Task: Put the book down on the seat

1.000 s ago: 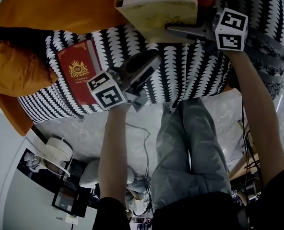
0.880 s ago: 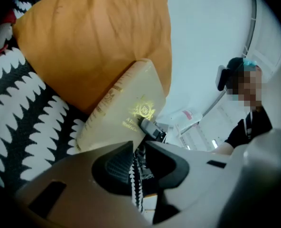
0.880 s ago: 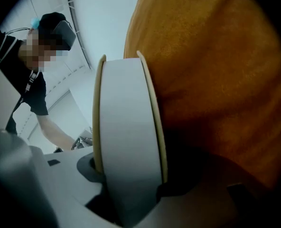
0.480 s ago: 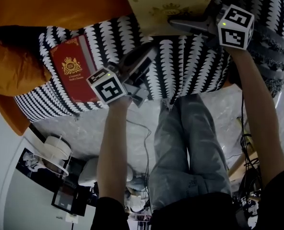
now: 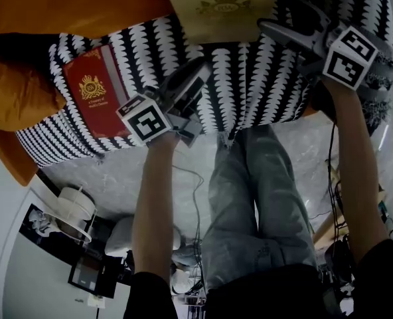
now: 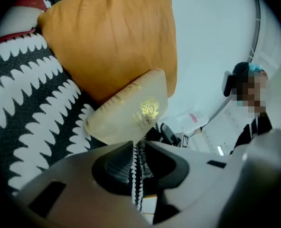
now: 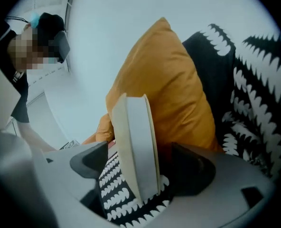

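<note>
The step in hand looks like the letting go. The pale yellow book [image 5: 220,5] seems to be down on the black-and-white seat [image 5: 263,85], right by the orange cushion [image 5: 83,5]. The right gripper [image 5: 276,17] has just been opening its jaws. They are spread wide, with the book between them but not squeezed. The left gripper [image 5: 198,78] hovers over the seat near the red book [image 5: 90,95]. Its jaws are pressed almost together and hold nothing. Next, the right gripper likely has to back straight out so it does not bump the book. The head view shows both books and both arms at once. Only the right gripper view shows the gaps beside the book's white page edge [image 7: 136,141]. Only the left gripper view shows the gold mark [image 6: 149,109] on the cover from the side. No view makes it clear if the book lies flat or leans on the cushion.
</note>
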A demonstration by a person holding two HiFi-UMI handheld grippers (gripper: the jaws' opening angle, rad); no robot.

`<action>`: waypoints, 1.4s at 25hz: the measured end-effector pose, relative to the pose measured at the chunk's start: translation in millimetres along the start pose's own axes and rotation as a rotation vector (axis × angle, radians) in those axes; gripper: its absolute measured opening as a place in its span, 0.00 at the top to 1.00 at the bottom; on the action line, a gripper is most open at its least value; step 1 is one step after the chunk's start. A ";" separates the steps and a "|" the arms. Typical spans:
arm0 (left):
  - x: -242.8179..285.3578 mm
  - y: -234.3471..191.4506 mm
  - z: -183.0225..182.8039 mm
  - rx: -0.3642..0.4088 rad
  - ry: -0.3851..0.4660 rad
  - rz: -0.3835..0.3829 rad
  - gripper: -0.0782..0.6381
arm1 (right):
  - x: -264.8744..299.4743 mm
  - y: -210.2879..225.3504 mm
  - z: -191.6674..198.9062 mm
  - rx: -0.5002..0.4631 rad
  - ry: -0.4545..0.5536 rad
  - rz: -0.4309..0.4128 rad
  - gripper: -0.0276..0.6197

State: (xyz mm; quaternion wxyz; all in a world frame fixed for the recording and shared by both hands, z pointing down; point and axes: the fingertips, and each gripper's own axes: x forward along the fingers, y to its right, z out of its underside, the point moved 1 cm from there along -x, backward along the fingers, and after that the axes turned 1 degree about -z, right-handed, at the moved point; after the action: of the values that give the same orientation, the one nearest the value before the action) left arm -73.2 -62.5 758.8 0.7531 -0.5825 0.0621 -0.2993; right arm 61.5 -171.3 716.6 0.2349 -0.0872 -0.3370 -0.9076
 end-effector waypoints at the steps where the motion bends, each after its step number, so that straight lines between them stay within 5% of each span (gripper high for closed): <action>1: -0.4 -0.4 -1.2 0.009 0.008 -0.016 0.77 | -7.3 -4.8 -4.0 -0.008 0.017 0.008 0.33; 10: -17.5 -12.7 -11.0 0.025 0.171 -0.181 0.81 | -39.0 -47.8 6.0 -0.077 0.015 0.118 0.35; 12: -21.1 -15.9 -11.3 0.029 0.179 -0.227 0.82 | -35.0 -53.8 14.2 -0.101 -0.009 0.160 0.50; 14: -24.5 -22.2 -9.0 0.042 0.172 -0.288 0.82 | -30.0 -55.7 21.3 -0.147 -0.047 0.230 0.78; 16: -29.9 -28.1 -7.3 0.054 0.175 -0.338 0.82 | -22.6 -61.1 25.6 -0.162 -0.050 0.261 0.87; 31: -16.2 16.1 -2.7 0.172 0.227 -0.437 0.87 | -7.3 -70.6 51.0 -0.030 -0.109 0.459 0.94; 35: 4.5 32.2 -1.3 0.323 0.179 -0.504 0.87 | 0.3 -77.2 61.2 -0.038 -0.160 0.485 0.94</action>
State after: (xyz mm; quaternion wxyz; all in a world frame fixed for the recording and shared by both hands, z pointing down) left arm -57.9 -61.4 730.1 0.7297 -0.4236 -0.0664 -0.5326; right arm 23.8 -80.3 719.1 0.4166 -0.2415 -0.3065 -0.8211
